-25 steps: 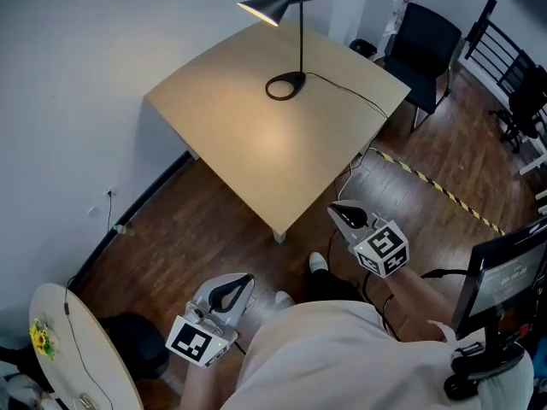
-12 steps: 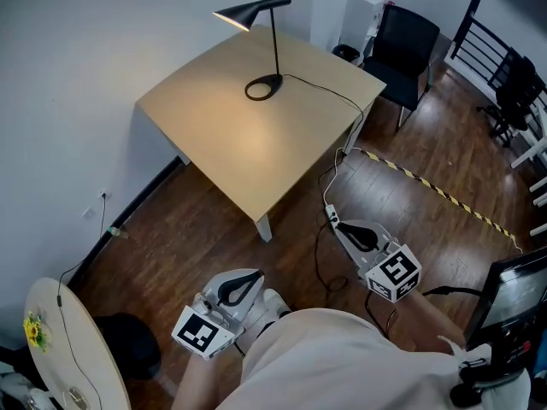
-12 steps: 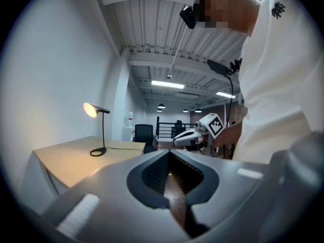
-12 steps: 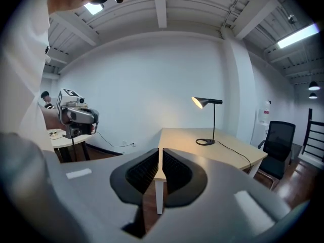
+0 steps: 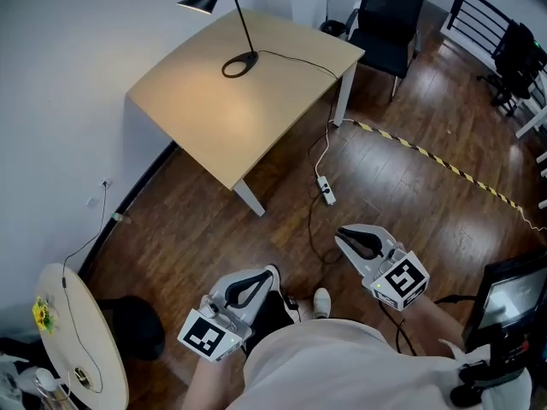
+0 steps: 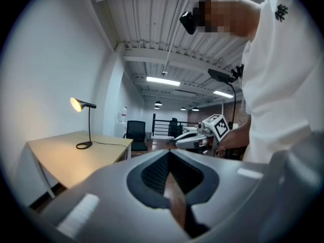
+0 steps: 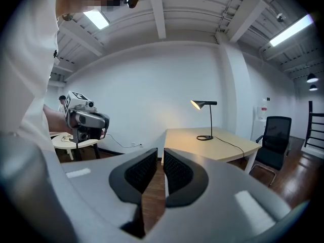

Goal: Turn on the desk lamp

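Grey-shelled and close to the body, both grippers are held low over the floor, well apart from the desk. The left gripper (image 5: 249, 285) sits by the person's hip, tips pointing forward; its own view shows the dark pads pressed together with nothing between them (image 6: 169, 160). The right gripper (image 5: 352, 240) is held further out, and its pads (image 7: 174, 172) are drawn together to a hairline gap, also empty. Up ahead stands the desk lamp (image 5: 198, 2) at the far corner of the pale wooden desk (image 5: 214, 118), its shade glowing and a warm patch on the desktop. Its cable runs off the desk's edge to a power strip (image 5: 326, 190) on the dark plank floor (image 5: 410, 220). A black chair (image 5: 389, 20) waits beyond, with striped tape (image 5: 444, 173) across the boards.
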Tool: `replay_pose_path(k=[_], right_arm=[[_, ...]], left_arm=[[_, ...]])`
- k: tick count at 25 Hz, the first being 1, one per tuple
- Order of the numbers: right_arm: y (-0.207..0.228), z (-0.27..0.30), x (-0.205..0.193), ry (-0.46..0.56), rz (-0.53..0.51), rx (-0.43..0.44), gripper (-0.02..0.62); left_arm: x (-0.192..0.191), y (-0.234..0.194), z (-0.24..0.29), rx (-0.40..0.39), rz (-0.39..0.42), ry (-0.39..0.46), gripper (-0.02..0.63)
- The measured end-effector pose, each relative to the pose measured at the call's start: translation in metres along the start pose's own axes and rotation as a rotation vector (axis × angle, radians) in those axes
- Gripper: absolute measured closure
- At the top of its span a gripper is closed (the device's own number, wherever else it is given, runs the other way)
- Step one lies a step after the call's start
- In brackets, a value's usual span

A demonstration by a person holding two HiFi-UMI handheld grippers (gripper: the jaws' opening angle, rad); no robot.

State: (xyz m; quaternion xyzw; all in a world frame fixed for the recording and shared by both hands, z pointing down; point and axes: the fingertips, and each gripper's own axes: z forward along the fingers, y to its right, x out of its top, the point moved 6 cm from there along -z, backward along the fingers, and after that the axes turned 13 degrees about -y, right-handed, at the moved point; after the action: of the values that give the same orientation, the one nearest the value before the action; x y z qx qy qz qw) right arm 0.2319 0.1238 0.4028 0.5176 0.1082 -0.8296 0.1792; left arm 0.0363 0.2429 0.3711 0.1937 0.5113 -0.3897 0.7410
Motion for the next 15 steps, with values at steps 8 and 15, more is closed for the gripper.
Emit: replay_pose_path(k=[8, 15], right_arm=[[-0.014, -0.030, -0.003, 0.026, 0.040, -0.065, 0.565], [-0.053, -0.040, 0.015, 0.056, 0.070, -0.115, 0.565]], left_arm=[[0.015, 0.022, -0.001, -0.070, 0.020, 0.004, 0.589], [0.016, 0.024, -0.030, -0.128, 0.084, 0.012, 0.589]])
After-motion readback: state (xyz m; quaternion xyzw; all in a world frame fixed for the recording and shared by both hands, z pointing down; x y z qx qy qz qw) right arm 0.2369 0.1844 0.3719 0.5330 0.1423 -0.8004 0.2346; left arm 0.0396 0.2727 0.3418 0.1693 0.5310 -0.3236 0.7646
